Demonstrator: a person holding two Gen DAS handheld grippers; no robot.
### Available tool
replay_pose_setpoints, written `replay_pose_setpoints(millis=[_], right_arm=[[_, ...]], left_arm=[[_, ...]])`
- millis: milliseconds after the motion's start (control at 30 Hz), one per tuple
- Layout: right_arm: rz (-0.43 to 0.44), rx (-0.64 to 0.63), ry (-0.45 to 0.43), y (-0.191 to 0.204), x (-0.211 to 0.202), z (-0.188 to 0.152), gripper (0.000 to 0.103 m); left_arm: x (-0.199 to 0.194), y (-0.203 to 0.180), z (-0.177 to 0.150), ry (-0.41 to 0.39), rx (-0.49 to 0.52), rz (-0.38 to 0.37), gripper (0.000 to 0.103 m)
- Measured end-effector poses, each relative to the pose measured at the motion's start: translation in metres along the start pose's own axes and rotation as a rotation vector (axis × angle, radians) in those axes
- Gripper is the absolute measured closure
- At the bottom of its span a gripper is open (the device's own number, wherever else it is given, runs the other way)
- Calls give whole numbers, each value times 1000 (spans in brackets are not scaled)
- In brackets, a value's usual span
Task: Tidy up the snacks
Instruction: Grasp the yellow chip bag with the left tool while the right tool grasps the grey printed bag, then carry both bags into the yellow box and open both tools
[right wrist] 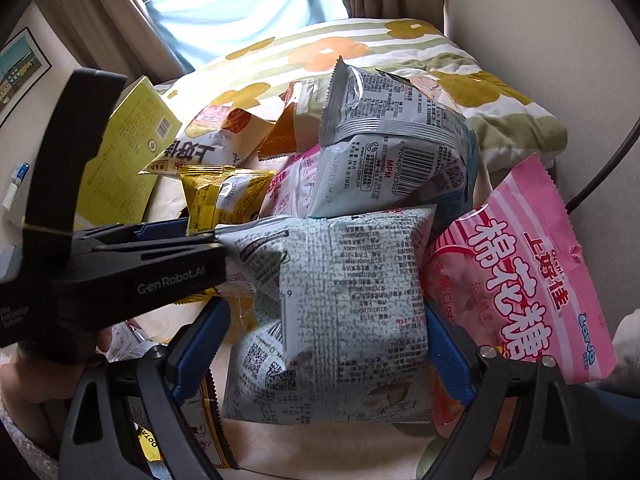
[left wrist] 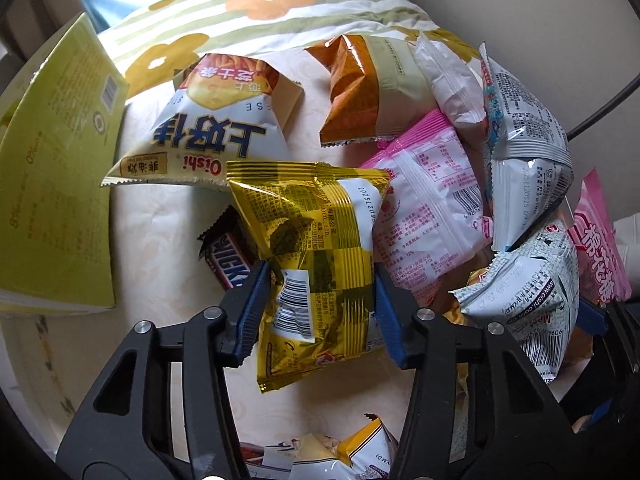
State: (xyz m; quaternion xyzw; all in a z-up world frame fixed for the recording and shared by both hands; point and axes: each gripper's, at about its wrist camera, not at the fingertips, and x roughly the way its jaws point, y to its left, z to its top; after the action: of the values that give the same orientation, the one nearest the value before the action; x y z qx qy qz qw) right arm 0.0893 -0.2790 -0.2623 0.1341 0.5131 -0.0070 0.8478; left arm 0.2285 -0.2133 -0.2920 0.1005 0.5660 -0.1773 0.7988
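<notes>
On the cream table [left wrist: 168, 216], snack bags crowd the left tool [left wrist: 318, 300] pinching a gold packet [left wrist: 316, 240].

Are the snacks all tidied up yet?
Not yet. Nothing looks sorted. The left hand-held gripper squeezes a gold packet; the right hand-held gripper straddles a grey-white packet. The Oishi bag, Snickers bar and pink bag lie jumbled.

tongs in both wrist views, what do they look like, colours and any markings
Both pairs of tongs, left and right, have black plastic arms with triangular cut-outs and silver pivot bolts, ending in blue ribbed pads. The right wrist view shows the left unit's black body printed GenRobot.AI in pale letters, with a thin yellow band around it.
</notes>
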Motion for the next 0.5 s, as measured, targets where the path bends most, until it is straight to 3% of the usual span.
replay_pose_setpoints(millis=[500], right_arm=[[-42,-4,30,-4,-1,6,52]], left_arm=[[-17,7,2,-22,-24,-4,65]])
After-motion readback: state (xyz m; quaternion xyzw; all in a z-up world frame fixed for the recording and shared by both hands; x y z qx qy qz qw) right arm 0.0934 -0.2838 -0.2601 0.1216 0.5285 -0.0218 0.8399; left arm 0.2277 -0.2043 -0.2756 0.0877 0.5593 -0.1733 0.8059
